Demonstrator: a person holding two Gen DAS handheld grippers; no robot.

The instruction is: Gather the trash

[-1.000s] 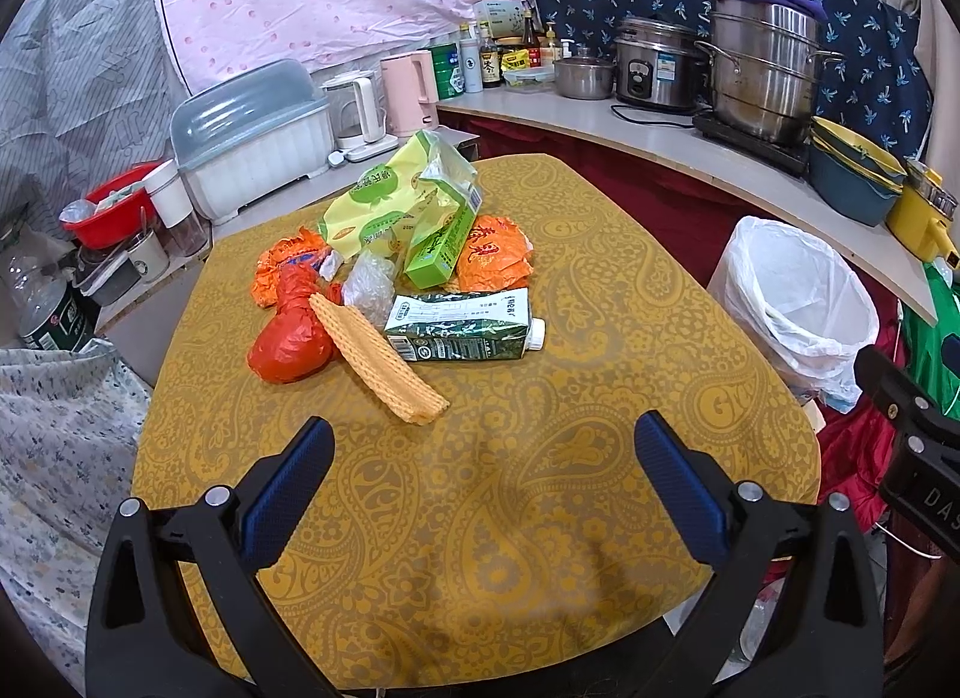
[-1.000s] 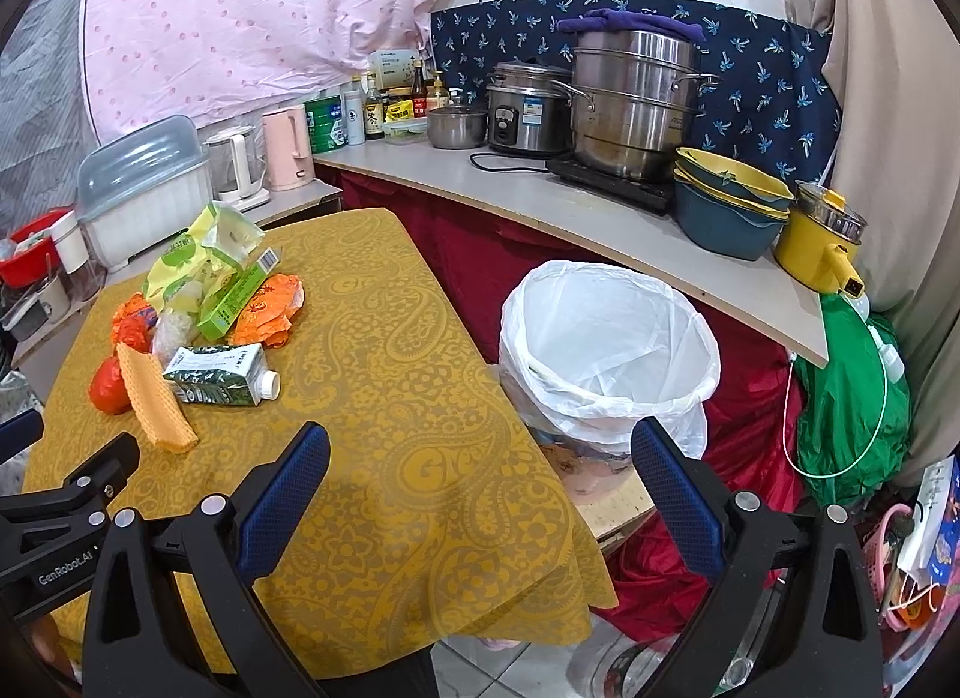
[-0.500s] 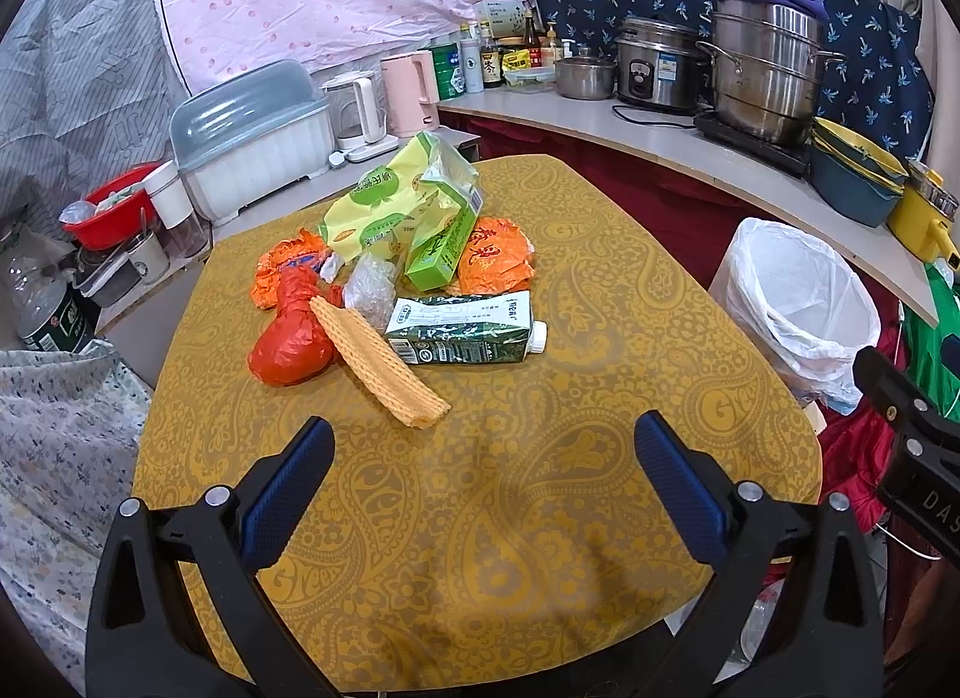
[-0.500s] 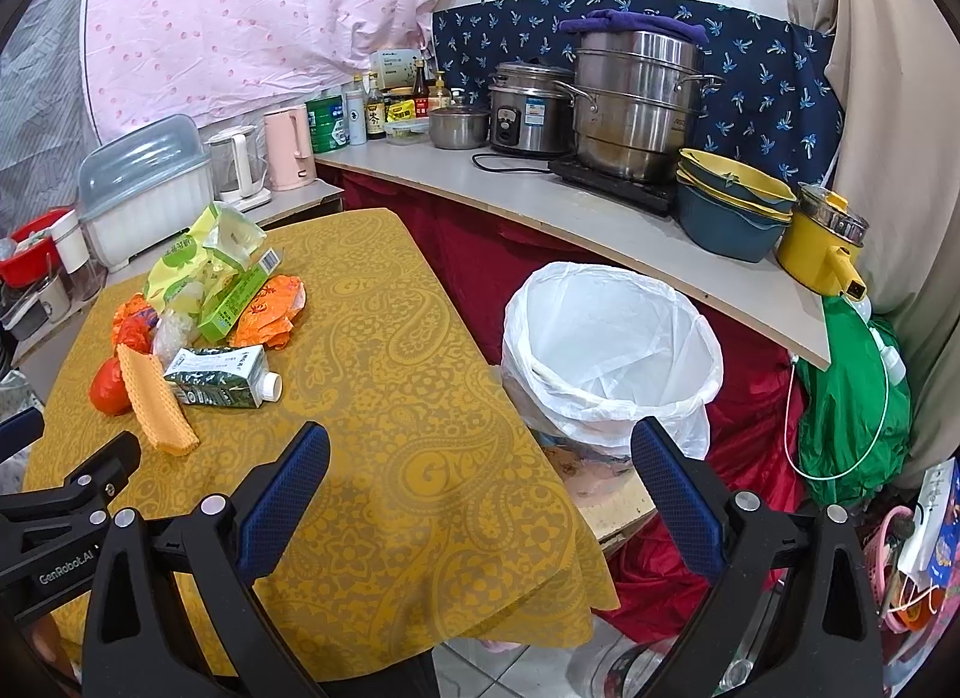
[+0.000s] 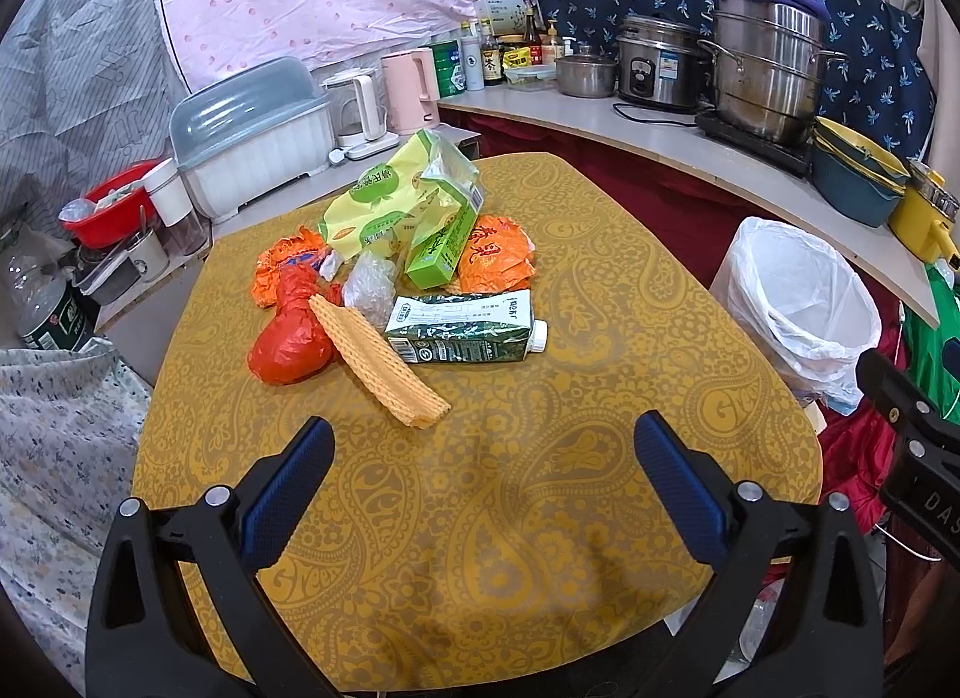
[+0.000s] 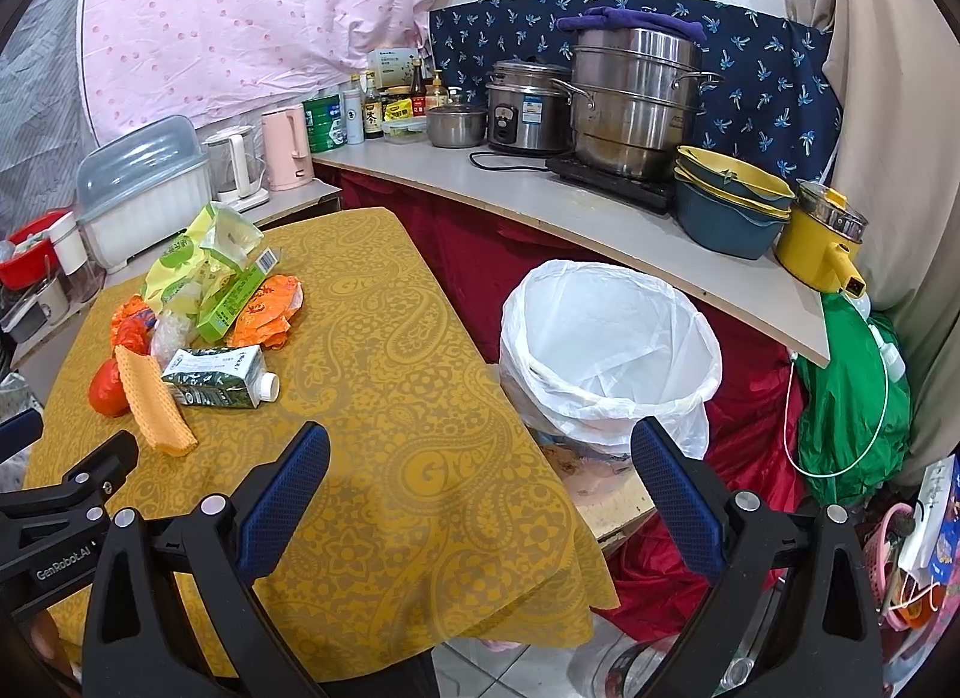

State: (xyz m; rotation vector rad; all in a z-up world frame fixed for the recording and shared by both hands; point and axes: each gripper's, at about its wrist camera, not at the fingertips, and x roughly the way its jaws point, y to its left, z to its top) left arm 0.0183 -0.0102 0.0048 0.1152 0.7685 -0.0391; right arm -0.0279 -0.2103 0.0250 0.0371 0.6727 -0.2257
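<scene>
A heap of trash lies on the yellow-patterned table [image 5: 540, 518]: a green milk carton [image 5: 465, 329] on its side, a yellow waffle-textured cloth [image 5: 378, 362], a tied red bag [image 5: 291, 338], a green box [image 5: 441, 248], a yellow-green snack bag [image 5: 378, 206] and orange wrappers [image 5: 495, 263]. The carton [image 6: 216, 377] shows in the right wrist view too. A bin lined with a white bag [image 6: 606, 350] stands right of the table. My left gripper [image 5: 483, 464] is open over the table's near part, short of the heap. My right gripper [image 6: 480, 470] is open over the table's right edge, empty.
A grey counter [image 6: 600, 218] behind the bin carries steel pots, a rice cooker, stacked bowls and a yellow pot. Kettles, bottles and a covered dish rack [image 5: 252, 128] stand behind the table. A green bag [image 6: 852, 398] and red cloth lie on the floor at right.
Both views have edged slightly nearer to the table. The trash has not moved and both grippers stay open.
</scene>
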